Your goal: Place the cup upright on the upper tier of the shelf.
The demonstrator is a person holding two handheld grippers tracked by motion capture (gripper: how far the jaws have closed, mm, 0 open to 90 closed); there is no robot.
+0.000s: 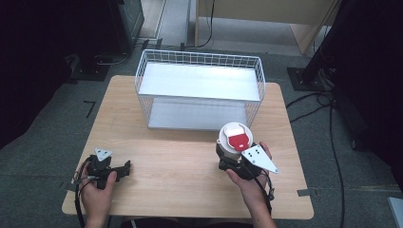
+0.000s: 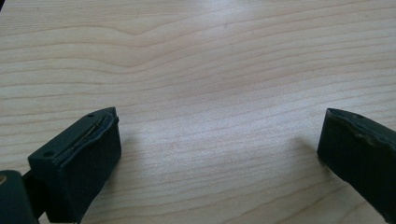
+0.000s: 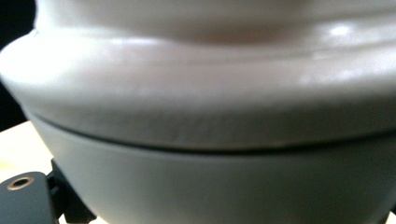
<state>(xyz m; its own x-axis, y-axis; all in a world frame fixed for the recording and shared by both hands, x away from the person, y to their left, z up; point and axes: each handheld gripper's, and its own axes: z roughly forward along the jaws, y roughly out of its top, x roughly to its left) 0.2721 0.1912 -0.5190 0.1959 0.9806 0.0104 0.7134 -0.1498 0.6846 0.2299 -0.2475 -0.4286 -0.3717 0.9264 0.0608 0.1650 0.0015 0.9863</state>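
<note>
A round grey canister [image 1: 230,148] with a white lid and a red flap on top stands upright near the table's right front, just before the wire basket. My right gripper [image 1: 228,160] is shut on its lower body from the near side. In the right gripper view the canister [image 3: 205,116] sits very close and blurred, and one black jaw edge shows at the bottom left. My left gripper [image 1: 124,168] rests low at the table's left front, pointing right. Its jaws [image 2: 219,126] stand wide open over bare wood with nothing between them.
A white wire basket [image 1: 199,59] with a flat white shelf inside stands at the back centre of the wooden table [image 1: 180,166]. Bare wood lies between the two grippers. Cables and dark stands are on the floor to the right.
</note>
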